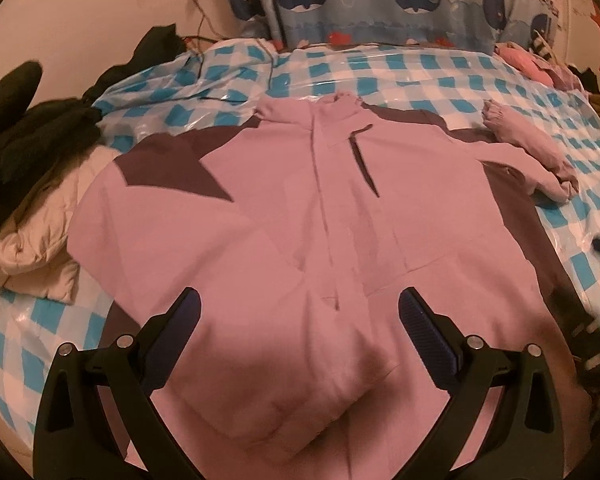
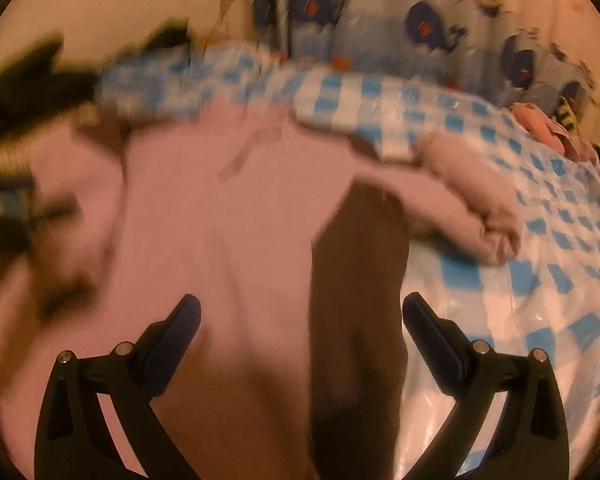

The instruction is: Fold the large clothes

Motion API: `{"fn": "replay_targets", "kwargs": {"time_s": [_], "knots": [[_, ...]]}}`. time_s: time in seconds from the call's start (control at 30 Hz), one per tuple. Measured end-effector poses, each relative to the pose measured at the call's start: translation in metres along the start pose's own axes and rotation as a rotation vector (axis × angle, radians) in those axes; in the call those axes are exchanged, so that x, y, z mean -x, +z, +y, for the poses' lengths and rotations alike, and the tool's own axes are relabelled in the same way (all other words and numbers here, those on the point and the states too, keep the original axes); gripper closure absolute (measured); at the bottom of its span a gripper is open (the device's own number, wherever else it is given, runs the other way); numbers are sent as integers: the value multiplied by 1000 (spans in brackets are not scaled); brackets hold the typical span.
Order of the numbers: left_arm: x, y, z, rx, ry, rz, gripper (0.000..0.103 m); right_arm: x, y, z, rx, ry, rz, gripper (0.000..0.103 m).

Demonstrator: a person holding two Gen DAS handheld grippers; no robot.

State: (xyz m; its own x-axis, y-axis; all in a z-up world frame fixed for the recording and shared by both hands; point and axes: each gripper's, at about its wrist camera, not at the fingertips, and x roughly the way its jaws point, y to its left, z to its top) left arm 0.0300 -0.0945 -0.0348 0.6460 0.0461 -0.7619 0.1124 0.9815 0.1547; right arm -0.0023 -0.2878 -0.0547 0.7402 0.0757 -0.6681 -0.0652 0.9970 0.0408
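Flat on the bed's blue-checked cover [image 1: 399,68] lies a pink jacket [image 1: 260,216], front up, collar away, one sleeve [image 1: 531,152] bunched at its side; left gripper [image 1: 300,308] and right gripper [image 2: 301,316] hover over its hem, both wide and empty.

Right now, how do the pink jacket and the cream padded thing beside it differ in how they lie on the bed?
The pink jacket is spread flat, front up, with dark panels at the shoulders and sides; the cream padded garment is one plain colour and lies bunched in a heap. The pink jacket fills the middle of the checked cover; the cream padded garment sits at its left edge, next to dark clothes. Both rest on the bed, and neither is gripped.
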Motion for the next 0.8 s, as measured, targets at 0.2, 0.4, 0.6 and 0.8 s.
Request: {"fn": "replay_targets", "kwargs": {"time_s": [0.2, 0.4, 0.6, 0.8], "knots": [[-7, 2, -12, -14, 11, 3, 8, -10, 7, -16, -232, 35, -100, 6], [-10, 5, -12, 5, 6, 2, 8, -18, 1, -19, -250, 0, -74, 6], [-12, 5, -15, 8, -7, 4, 8, -20, -1, -1, -174, -10, -76, 6], [-15, 5, -16, 18, -10, 8, 8, -18, -1, 10, -121, -32, -87, 6]]}}
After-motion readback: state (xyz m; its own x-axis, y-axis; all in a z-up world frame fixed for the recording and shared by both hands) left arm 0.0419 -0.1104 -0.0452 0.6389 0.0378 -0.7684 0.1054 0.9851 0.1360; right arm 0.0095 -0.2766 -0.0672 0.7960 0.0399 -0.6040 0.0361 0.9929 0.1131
